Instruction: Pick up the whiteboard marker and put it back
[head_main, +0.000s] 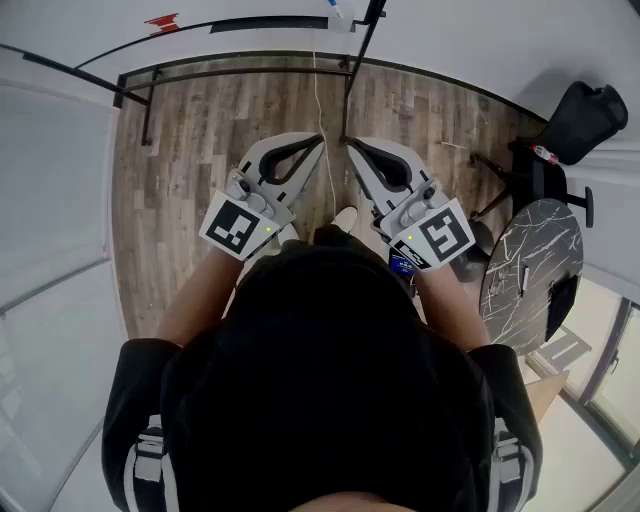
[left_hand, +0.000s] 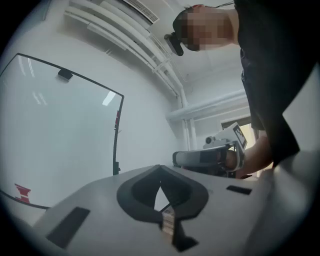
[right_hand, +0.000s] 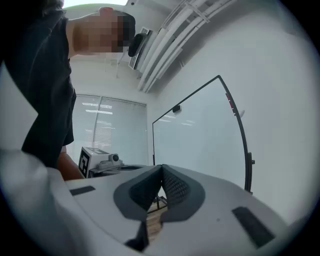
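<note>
I hold both grippers level in front of me, side by side over the wooden floor. My left gripper (head_main: 318, 138) is shut with nothing in it, and its tips meet in the left gripper view (left_hand: 160, 167). My right gripper (head_main: 347, 142) is also shut and empty (right_hand: 162, 167). Both point at a whiteboard (head_main: 250, 22) on a black stand (left_hand: 60, 135) (right_hand: 200, 135). A small white and blue stick (head_main: 336, 12) lies at the board's lower edge; it may be the marker. Red writing (head_main: 160, 22) marks the board's left part (left_hand: 22, 192).
A round dark marble table (head_main: 535, 250) stands at my right with a white pen-like thing (head_main: 522, 278) on it. A black chair (head_main: 585, 115) is behind it. The board's black stand legs (head_main: 147, 105) and a white cable (head_main: 322, 120) cross the floor ahead. Glass panels lie left.
</note>
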